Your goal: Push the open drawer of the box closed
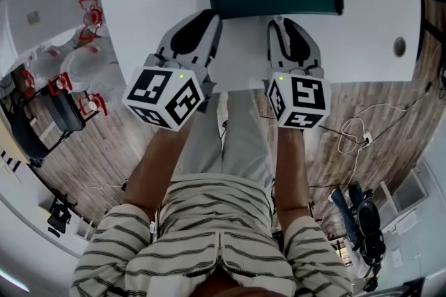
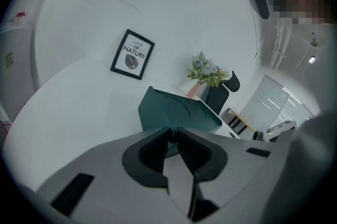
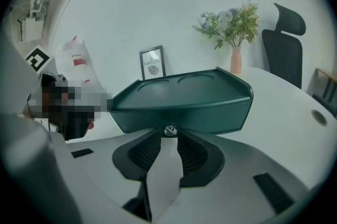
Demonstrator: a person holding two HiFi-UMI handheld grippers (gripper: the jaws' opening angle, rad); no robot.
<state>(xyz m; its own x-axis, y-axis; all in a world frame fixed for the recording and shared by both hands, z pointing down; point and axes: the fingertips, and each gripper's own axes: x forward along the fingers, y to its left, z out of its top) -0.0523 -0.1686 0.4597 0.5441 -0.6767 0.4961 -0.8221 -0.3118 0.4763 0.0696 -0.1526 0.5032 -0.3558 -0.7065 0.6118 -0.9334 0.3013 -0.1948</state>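
Nearest, over white table [image 1: 376, 44] edge: left gripper [image 2: 172, 132], jaws pressed together, empty; right gripper [image 1: 280, 22], jaws spread, small silver drawer knob [image 3: 169, 130] between tips, unpinched. Just beyond, mid-table, dark green plastic box [image 3: 179, 89], drawer front [image 3: 210, 115] seemingly flush.

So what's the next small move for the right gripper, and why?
Probably draw the right gripper straight back off the small knob. Its jaws stand apart with the knob ungripped at their tips, and the drawer front of the green box already looks flush, so no further push seems needed.
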